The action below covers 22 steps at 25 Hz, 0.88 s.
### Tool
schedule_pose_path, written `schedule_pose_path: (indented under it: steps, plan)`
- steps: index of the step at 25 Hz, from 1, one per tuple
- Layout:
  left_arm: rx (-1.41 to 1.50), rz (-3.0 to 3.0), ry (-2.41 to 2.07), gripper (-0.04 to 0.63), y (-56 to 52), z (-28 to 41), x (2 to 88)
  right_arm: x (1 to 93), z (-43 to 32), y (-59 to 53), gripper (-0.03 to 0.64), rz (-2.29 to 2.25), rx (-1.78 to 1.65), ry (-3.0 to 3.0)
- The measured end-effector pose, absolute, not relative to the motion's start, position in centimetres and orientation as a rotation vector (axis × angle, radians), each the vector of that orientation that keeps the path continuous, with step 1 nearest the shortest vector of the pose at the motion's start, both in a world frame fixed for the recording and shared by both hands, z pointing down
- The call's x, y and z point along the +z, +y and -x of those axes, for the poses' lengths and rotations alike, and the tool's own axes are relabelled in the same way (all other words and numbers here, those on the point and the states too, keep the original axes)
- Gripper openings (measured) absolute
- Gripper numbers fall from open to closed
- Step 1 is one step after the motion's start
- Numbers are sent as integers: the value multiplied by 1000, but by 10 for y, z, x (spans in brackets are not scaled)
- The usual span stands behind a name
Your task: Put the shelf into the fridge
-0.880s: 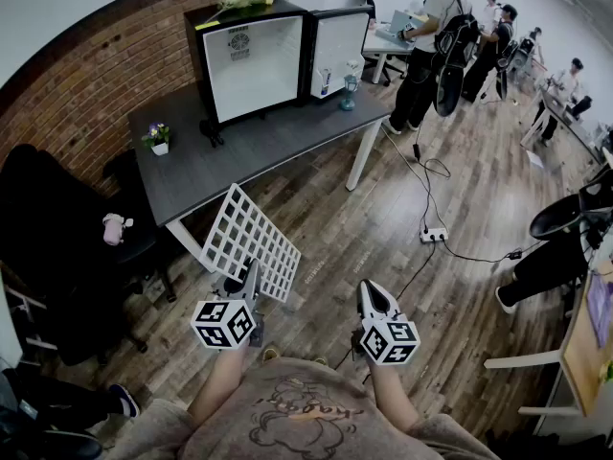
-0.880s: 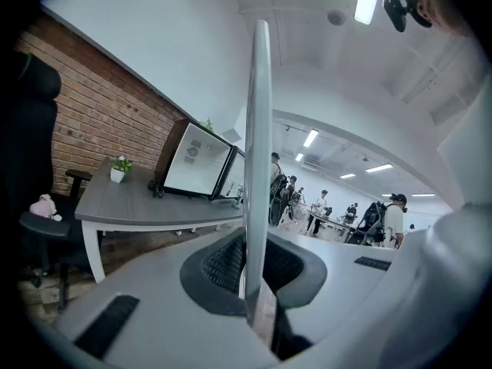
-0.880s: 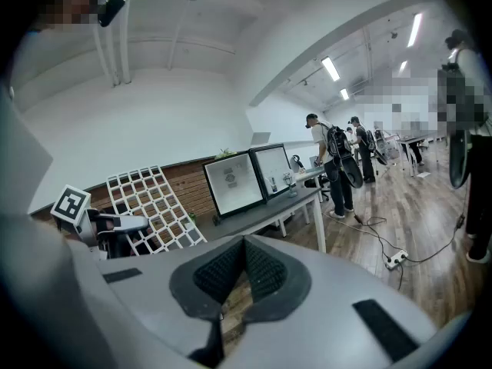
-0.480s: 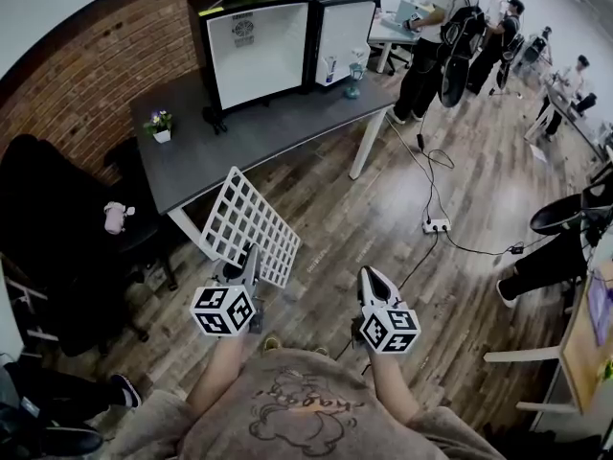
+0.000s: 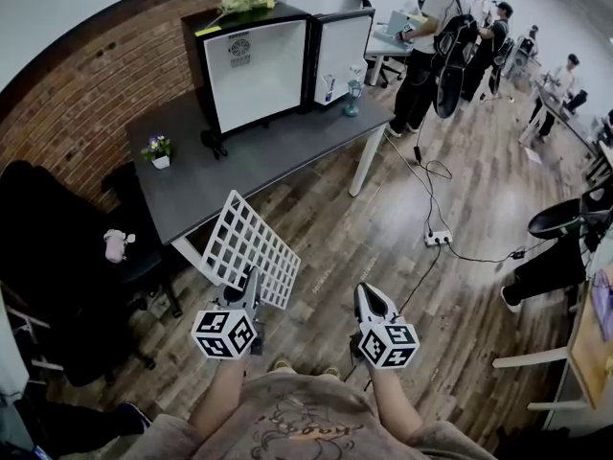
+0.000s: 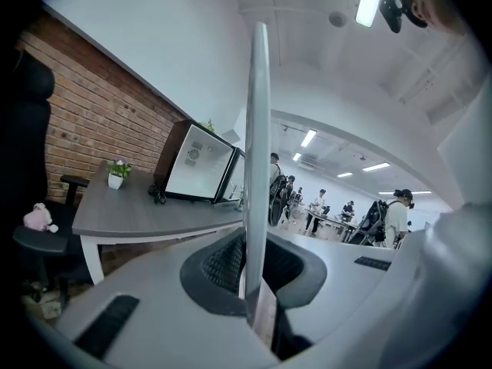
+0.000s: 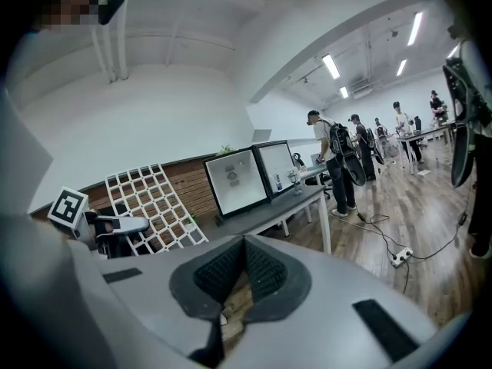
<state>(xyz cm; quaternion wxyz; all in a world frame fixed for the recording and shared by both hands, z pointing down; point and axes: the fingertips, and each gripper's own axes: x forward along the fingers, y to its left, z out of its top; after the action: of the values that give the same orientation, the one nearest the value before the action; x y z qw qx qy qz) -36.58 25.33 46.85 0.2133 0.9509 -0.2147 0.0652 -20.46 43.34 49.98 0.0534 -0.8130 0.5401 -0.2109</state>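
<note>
My left gripper (image 5: 251, 284) is shut on one edge of a white wire-grid shelf (image 5: 249, 248), which it holds tilted in the air in front of me. In the left gripper view the shelf (image 6: 256, 167) stands edge-on between the jaws. The small black fridge (image 5: 254, 60) stands on the dark table (image 5: 239, 156), with its white inside showing and its door (image 5: 341, 51) swung open to the right. My right gripper (image 5: 370, 300) is shut with nothing in it, level with the left one. From the right gripper view, the shelf (image 7: 150, 207) shows at the left and the fridge (image 7: 234, 181) ahead.
A small potted plant (image 5: 158, 148) and a dark object (image 5: 211, 140) sit on the table. A black chair (image 5: 57, 247) with a pink toy stands at the left. A power strip (image 5: 438, 239) with cables lies on the wood floor. Several people (image 5: 433, 36) stand at the back right.
The view has shifted slightly; the table and fridge sit a little lower in the head view. Both grippers and the shelf keep the same pose.
</note>
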Motion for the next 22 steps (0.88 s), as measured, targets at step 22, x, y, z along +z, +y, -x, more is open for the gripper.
schedule_pose_path:
  steps: [22]
  plan:
    - [190,-2627,-561,46,162,305,486,516,155,339,-2,2490,-664,1637]
